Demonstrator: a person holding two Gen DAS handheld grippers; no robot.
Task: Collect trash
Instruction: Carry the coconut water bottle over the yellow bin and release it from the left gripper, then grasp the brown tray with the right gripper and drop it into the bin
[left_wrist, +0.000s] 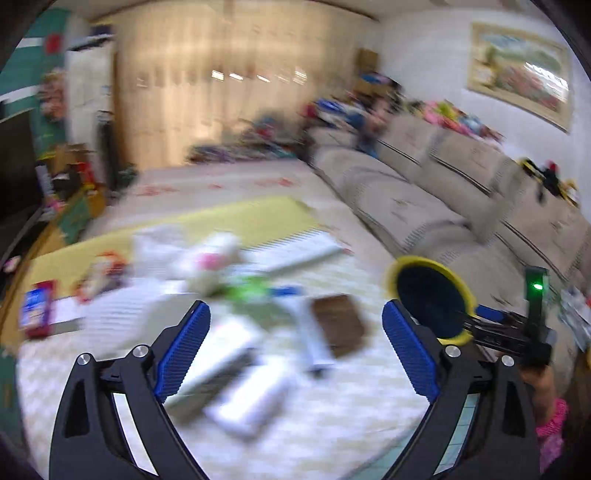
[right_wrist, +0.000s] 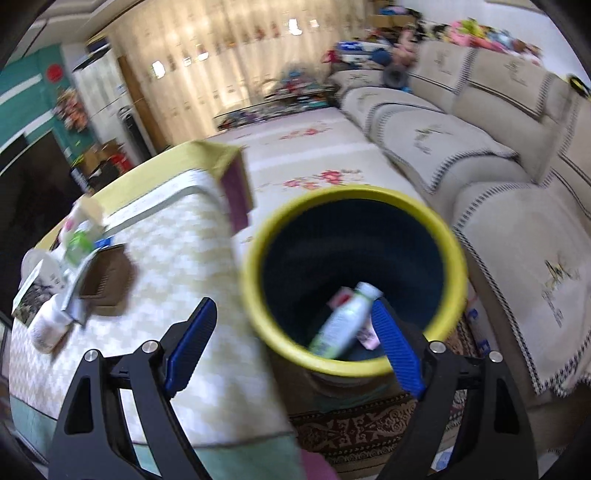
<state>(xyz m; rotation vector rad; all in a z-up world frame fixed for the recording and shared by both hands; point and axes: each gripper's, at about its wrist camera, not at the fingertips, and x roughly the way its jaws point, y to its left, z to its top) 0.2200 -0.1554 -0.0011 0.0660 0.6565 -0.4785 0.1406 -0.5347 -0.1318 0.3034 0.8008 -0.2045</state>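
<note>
Right wrist view: right claw (right_wrist: 291, 347) is held spread and empty above yellow-rimmed bin (right_wrist: 258, 295); a bottle (right_wrist: 341, 323) is seen inside. Left claw (left_wrist: 293, 354) is spread, empty, over the worktop (left_wrist: 351, 406).

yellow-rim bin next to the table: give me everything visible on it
The bin is a round, upright container with a thick yellow rim and a dark, blue-black inside. It stands on a patterned rug between the table and the sofa. A white bottle with a green label lies slanted inside, beside a small pinkish scrap. The right gripper is open with nothing between its fingers.
</note>
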